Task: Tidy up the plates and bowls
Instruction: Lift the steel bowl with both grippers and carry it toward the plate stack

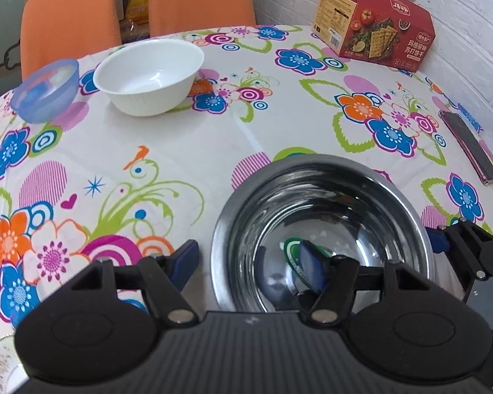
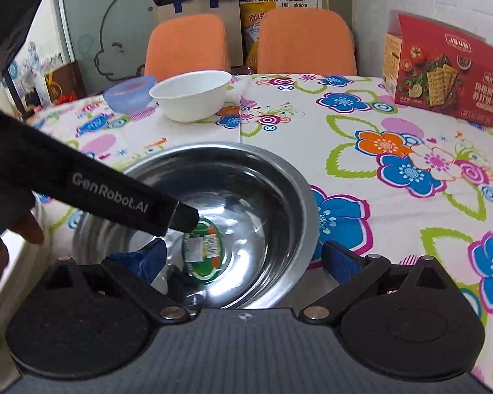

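Both hand-held grippers straddle the steel bowl's rim on the tabletop: the left hand-held gripper and right hand-held gripper both spread apart, nothing clamped. Grasping seems the step in hand. Next: close on the rim, possibly nest it with the white bowl.

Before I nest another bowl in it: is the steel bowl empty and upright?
Upright, and empty of food: the steel bowl stands rim up, with only a green label on its floor.
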`<control>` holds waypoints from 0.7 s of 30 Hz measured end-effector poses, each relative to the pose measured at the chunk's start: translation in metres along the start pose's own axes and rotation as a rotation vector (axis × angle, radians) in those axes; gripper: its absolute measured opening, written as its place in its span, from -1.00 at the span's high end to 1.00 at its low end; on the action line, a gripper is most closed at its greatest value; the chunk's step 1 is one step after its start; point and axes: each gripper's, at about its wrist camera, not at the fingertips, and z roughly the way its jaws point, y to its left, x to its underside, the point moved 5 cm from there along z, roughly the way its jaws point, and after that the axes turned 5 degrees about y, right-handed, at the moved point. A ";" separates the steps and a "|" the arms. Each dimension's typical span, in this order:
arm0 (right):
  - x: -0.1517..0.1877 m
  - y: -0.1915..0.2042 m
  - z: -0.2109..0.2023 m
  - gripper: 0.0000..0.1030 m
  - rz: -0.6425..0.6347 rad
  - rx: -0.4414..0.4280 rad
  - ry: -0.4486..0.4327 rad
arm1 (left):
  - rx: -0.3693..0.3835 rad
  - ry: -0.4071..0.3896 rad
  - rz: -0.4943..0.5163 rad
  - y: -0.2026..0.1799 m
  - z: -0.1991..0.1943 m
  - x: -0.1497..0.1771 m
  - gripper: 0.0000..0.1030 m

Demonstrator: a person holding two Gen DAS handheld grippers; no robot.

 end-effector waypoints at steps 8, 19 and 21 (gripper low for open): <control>0.005 0.014 -0.013 -0.68 -0.007 -0.068 -0.015 | 0.013 0.022 0.003 -0.005 -0.007 0.009 0.52; 0.022 0.031 -0.031 -0.70 -0.043 -0.053 0.008 | 0.008 0.056 0.007 -0.007 -0.022 0.035 0.52; 0.025 0.032 -0.031 -0.70 -0.032 -0.060 0.018 | 0.005 0.056 0.014 -0.009 -0.023 0.037 0.52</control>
